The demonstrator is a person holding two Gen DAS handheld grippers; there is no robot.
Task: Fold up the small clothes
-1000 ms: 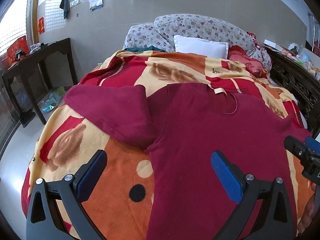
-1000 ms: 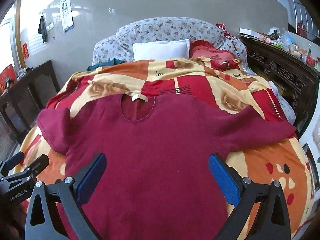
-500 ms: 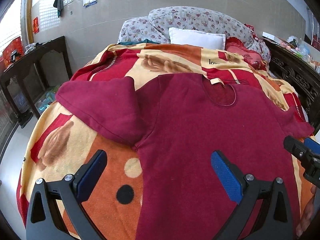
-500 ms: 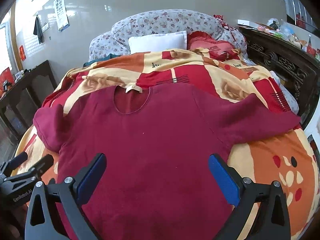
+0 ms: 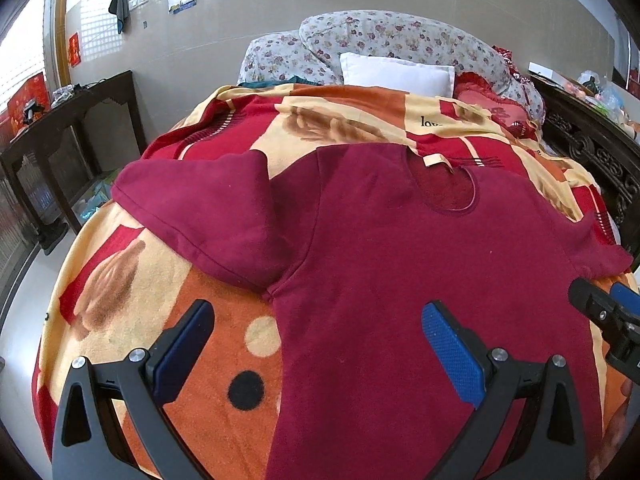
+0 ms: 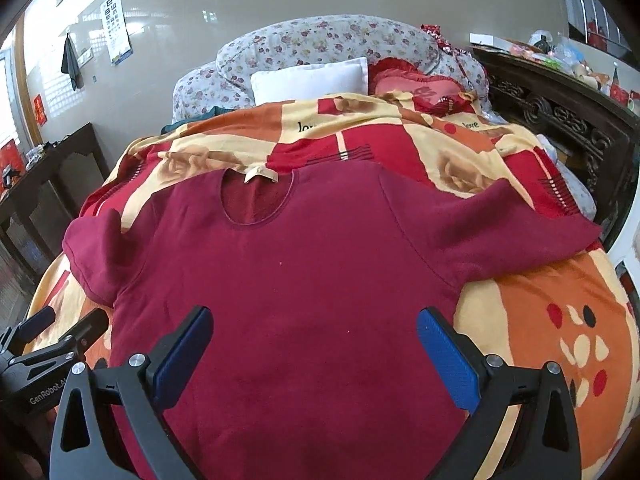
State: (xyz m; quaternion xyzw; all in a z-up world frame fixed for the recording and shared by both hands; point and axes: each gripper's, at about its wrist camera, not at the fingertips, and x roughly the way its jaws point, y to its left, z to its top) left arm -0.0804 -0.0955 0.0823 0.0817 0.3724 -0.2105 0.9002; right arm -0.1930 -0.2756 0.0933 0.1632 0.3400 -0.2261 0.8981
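Observation:
A dark red short-sleeved top (image 5: pixel 400 272) (image 6: pixel 304 280) lies spread flat, front up, on a patterned blanket, neckline away from me. Its left sleeve (image 5: pixel 208 216) and right sleeve (image 6: pixel 516 236) stick out to the sides. My left gripper (image 5: pixel 318 346) hangs open above the top's left side seam near the hem, one blue pad over the blanket, the other over the cloth. My right gripper (image 6: pixel 314 346) is open above the lower middle of the top, holding nothing. Each gripper shows at the edge of the other's view: the right gripper (image 5: pixel 608 312) and the left gripper (image 6: pixel 60 328).
The orange, red and cream blanket (image 5: pixel 120 308) (image 6: pixel 560 320) covers the bed. A white pillow (image 6: pixel 310 80), floral bedding (image 5: pixel 392 36) and a red cushion (image 6: pixel 416 84) lie at the head. A dark side table (image 5: pixel 60 128) stands left, a carved dark wooden cabinet (image 6: pixel 560 108) right.
Both grippers have drawn back and risen a little, so more of the top and its sleeves shows. The top has not moved, and both grippers stay open.

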